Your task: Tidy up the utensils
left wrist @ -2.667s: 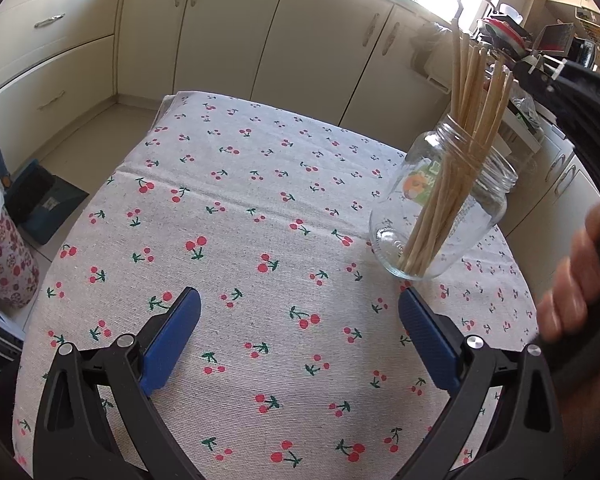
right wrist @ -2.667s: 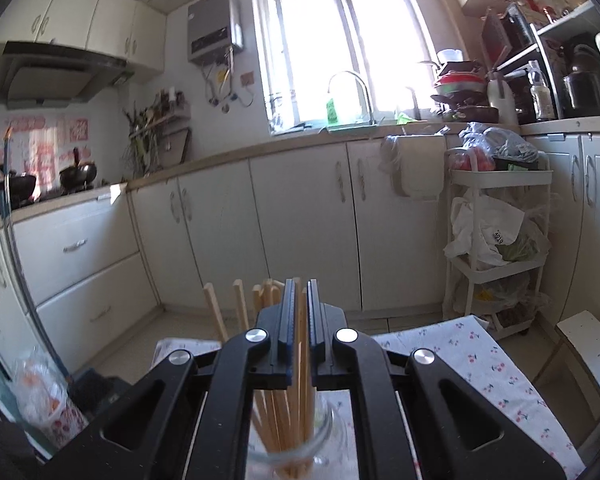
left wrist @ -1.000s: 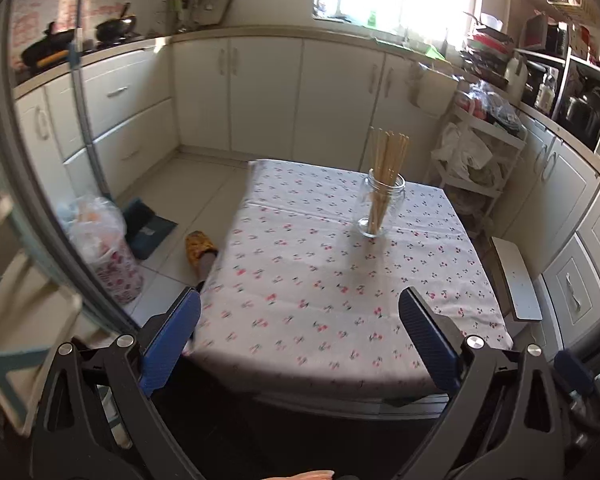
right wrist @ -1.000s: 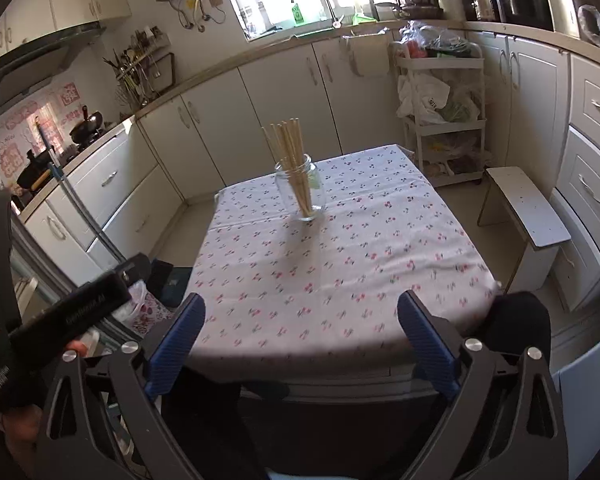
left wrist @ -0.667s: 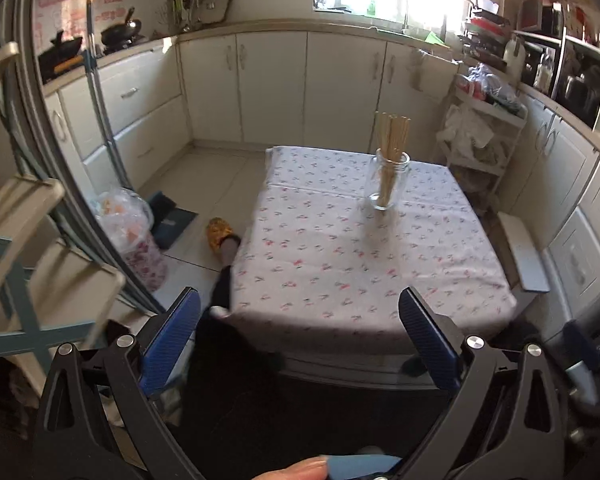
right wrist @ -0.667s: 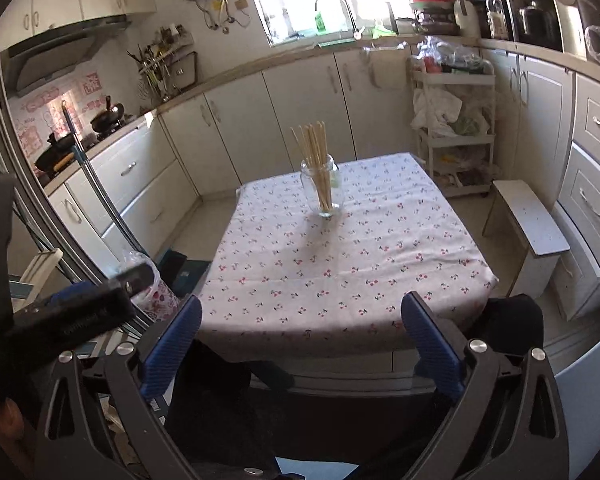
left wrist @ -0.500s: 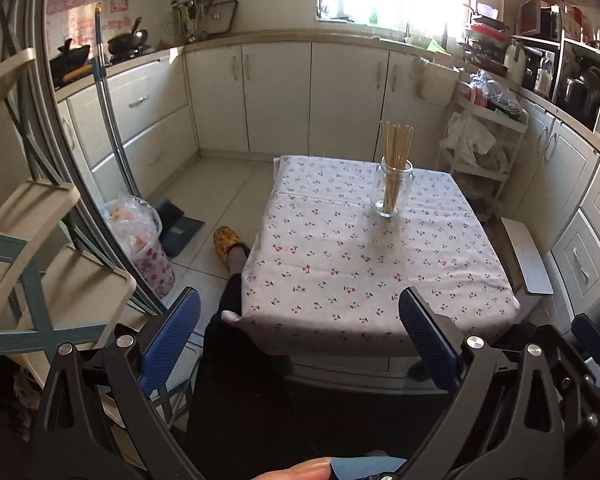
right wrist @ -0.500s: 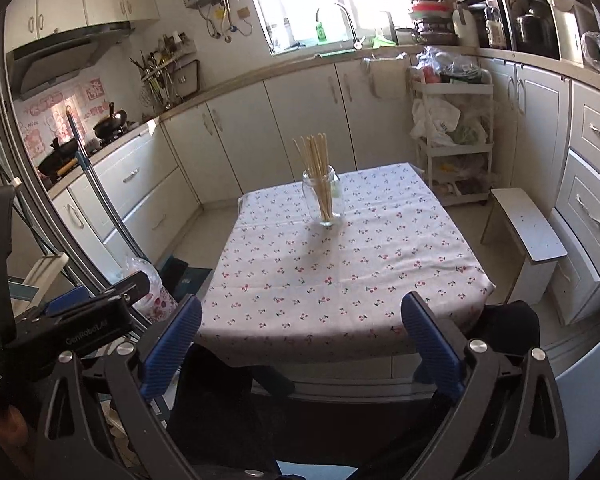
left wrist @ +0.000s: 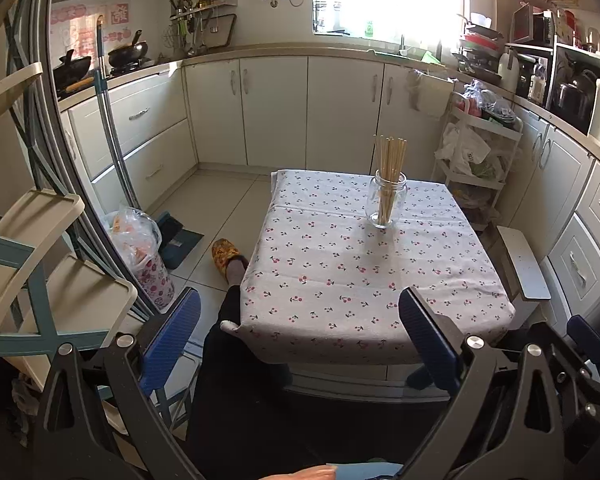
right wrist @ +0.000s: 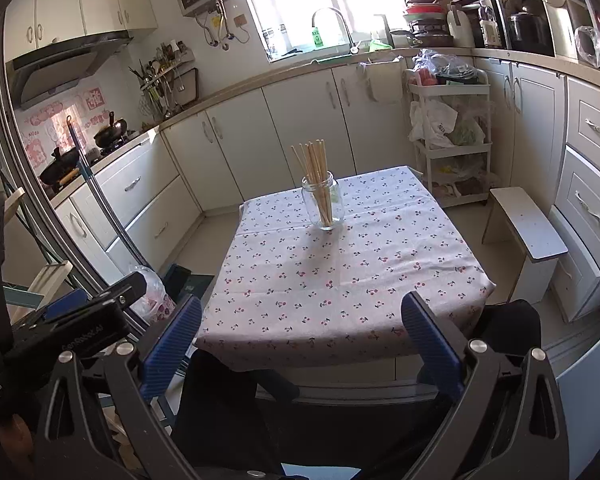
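Note:
A clear glass jar (left wrist: 386,204) (right wrist: 323,205) stands upright on the far half of the cherry-print tablecloth (left wrist: 364,272) (right wrist: 340,272). A bundle of wooden chopsticks (left wrist: 389,160) (right wrist: 314,168) stands in it. My left gripper (left wrist: 300,332) is open and empty, held well back from the table's near edge. Equally far back, my right gripper (right wrist: 300,336) is open with nothing between its blue pads. Nothing else lies on the cloth.
A person's dark-trousered leg and a yellow slipper (left wrist: 226,254) are left of the table. A white stool (right wrist: 528,236) stands at its right, a trolley (right wrist: 448,136) behind. Cabinets line the walls. A bin bag (left wrist: 140,248) and a folding chair (left wrist: 40,264) are at left.
Both grippers have pulled far back from the jar and risen; the right one, earlier shut around the chopsticks above the jar, is now open and empty. The jar stays put.

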Available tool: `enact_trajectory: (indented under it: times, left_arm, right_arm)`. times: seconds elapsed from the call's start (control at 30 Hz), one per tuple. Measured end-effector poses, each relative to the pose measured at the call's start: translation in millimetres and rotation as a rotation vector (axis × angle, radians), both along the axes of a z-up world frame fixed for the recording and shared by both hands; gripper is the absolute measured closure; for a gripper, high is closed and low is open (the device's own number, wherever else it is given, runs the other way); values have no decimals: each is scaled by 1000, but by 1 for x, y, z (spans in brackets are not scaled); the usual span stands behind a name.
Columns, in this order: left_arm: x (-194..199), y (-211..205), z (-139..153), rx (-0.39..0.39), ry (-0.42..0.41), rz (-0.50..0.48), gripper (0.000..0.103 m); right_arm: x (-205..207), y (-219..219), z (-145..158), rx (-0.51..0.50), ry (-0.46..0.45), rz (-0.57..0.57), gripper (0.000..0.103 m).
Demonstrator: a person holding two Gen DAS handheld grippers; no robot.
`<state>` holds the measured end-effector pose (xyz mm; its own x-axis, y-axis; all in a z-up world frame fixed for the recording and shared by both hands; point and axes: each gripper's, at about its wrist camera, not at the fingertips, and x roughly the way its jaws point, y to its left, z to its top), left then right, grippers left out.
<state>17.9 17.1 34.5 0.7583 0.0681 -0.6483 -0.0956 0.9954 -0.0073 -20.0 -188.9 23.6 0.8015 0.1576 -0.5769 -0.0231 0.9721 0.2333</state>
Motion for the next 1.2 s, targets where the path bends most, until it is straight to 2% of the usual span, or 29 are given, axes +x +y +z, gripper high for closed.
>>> enact_trajectory:
  times: [1.2]
  left_arm:
    - [-5, -3, 0, -13, -9, -16, 8]
  right_arm:
    - [-3, 4, 1, -13, -10, 4, 7]
